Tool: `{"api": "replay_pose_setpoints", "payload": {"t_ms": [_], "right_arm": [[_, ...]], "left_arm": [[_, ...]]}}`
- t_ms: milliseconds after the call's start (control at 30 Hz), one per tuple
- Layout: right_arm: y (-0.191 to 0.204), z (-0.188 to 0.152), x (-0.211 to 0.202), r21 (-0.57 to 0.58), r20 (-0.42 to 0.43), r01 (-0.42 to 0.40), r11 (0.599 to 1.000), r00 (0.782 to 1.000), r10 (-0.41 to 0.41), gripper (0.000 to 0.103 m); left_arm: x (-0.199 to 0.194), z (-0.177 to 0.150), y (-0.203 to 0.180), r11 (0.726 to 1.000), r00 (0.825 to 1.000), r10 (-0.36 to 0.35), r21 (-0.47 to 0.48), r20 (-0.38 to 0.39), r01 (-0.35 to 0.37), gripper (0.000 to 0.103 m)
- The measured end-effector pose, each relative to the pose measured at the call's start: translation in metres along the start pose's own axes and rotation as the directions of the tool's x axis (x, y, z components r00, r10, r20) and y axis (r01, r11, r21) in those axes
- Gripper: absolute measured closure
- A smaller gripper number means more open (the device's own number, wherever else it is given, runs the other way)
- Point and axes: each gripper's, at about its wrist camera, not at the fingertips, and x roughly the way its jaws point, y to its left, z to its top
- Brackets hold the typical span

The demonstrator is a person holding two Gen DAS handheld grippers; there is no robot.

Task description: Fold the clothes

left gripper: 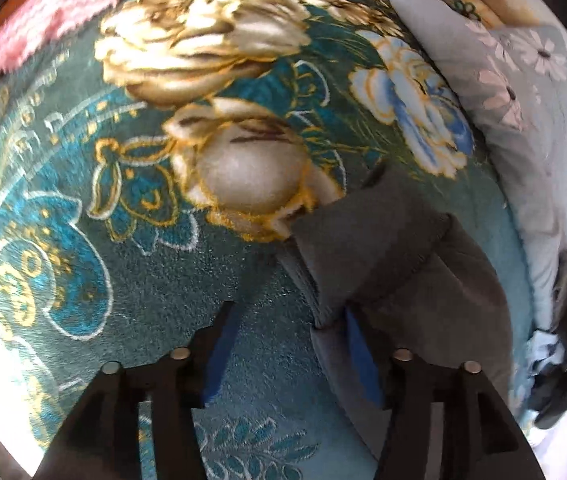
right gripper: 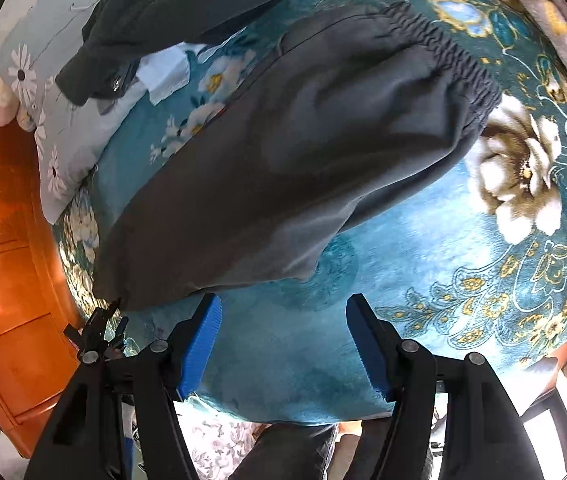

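Dark grey sweatpants (right gripper: 291, 160) lie folded in half on a teal floral blanket (right gripper: 423, 240), the elastic waistband (right gripper: 459, 60) at the far right. My right gripper (right gripper: 283, 344) is open and empty, just in front of the pants' near edge. In the left wrist view the pants' leg end (left gripper: 395, 256) lies at the right. My left gripper (left gripper: 291, 344) is open, its right blue fingertip (left gripper: 357, 340) against the grey cloth's edge, nothing held between the jaws.
A dark jacket (right gripper: 171, 12) and a pale floral pillow (right gripper: 63, 128) lie at the blanket's far left. An orange wooden bed frame (right gripper: 3, 260) is at left. A pink knit cloth (left gripper: 43, 24) lies at the blanket's top left corner.
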Motion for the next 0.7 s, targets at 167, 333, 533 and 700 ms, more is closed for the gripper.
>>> {"api": "replay_pose_setpoints", "payload": {"t_ms": [167,333,533,700], "right_arm": [[0.006,-0.003,0.003,-0.010,-0.010,0.020,1.000,1.000,-0.020,0.037],[0.010,-0.006,0.008,-0.019,-0.024,0.047,0.999,0.999,-0.048,0.037],[0.024,-0.008,0.017,-0.057,-0.042,0.063,0.996,0.997,-0.065,0.037],[0.039,-0.009,0.020,-0.087,-0.046,0.055,0.995,0.997,-0.059,0.037]], "left_arm": [[0.005,0.004,0.017,0.986,0.988,-0.156,-0.056,-0.018,0.155,0.044],[0.009,0.010,0.019,0.967,0.967,-0.251,-0.048,-0.040,0.249,0.048],[0.019,0.019,0.012,0.945,0.944,-0.325,-0.055,-0.062,0.322,0.073],[0.014,0.016,0.010,0.938,0.938,-0.343,-0.077,-0.057,0.338,0.081]]}}
